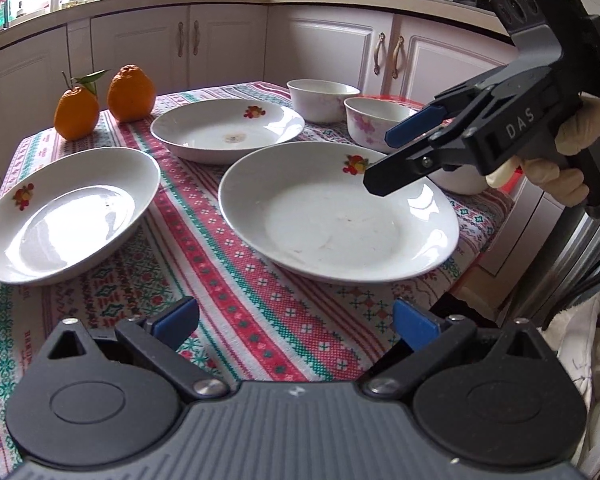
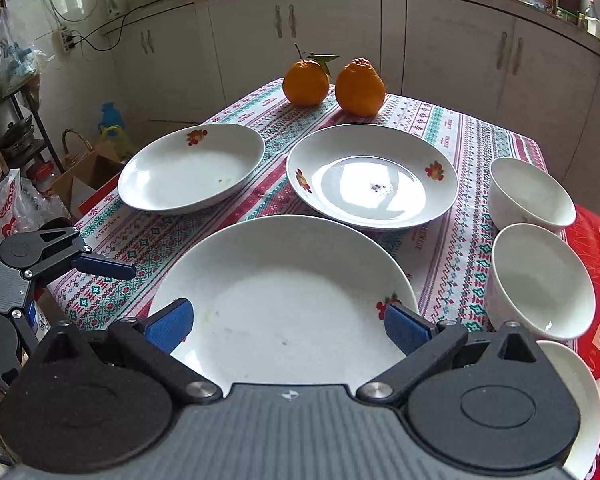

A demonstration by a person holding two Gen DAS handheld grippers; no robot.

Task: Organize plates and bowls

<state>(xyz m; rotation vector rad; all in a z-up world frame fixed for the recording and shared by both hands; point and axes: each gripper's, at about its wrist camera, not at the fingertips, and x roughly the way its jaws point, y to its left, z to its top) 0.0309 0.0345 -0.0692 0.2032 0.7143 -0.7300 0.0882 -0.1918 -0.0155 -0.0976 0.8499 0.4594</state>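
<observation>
Three white plates (image 2: 278,304) and several bowls (image 2: 540,280) were spread separately on the cloth-covered worktop (image 1: 220,248). Both the right gripper (image 2: 286,326) and left gripper (image 1: 296,322) were held wide open, empty. The nearest plate's rim would best be pinched squarely and lifted level.

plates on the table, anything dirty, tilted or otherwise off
The middle plate has a small dark speck cluster at its centre, and the nearest plate shows faint smears. The far-left plate sits slightly tilted. No chips, cracks or spills are visible.

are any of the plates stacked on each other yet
No, in the right wrist view the near plate, left plate and far plate each lie separately on the tablecloth.
</observation>
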